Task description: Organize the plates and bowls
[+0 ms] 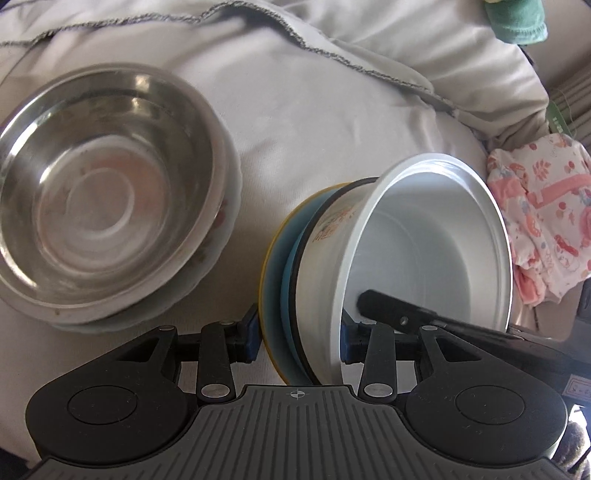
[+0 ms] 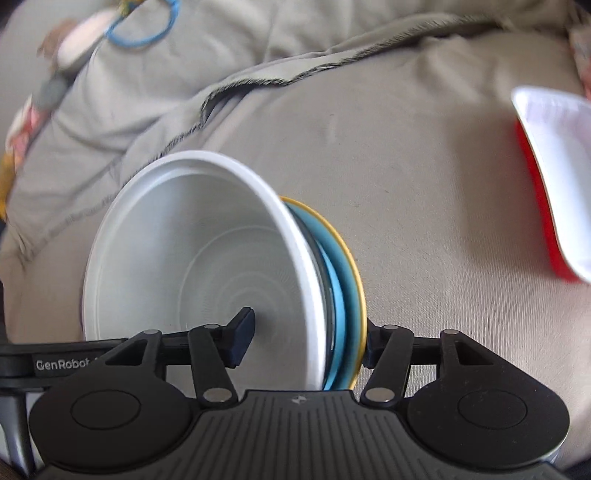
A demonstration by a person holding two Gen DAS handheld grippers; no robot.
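A white bowl (image 1: 424, 236) sits nested in a blue plate with a yellow rim (image 1: 275, 291); the stack is tipped on edge over the grey cloth. My left gripper (image 1: 299, 338) is shut on this stack, one finger outside the plate, the other inside the bowl. My right gripper (image 2: 308, 341) is shut on the same white bowl (image 2: 192, 251) and blue plate (image 2: 341, 295) from the opposite side. Its finger shows inside the bowl in the left wrist view (image 1: 391, 306). A steel bowl (image 1: 99, 195) sits on a white plate (image 1: 225, 229) at the left.
A grey cloth (image 1: 314, 110) with a frayed hem covers the surface. A pink patterned cloth (image 1: 543, 210) lies at the right, a green cloth (image 1: 517, 20) at the top right. A red and white tray (image 2: 554, 177) lies at the right of the right wrist view.
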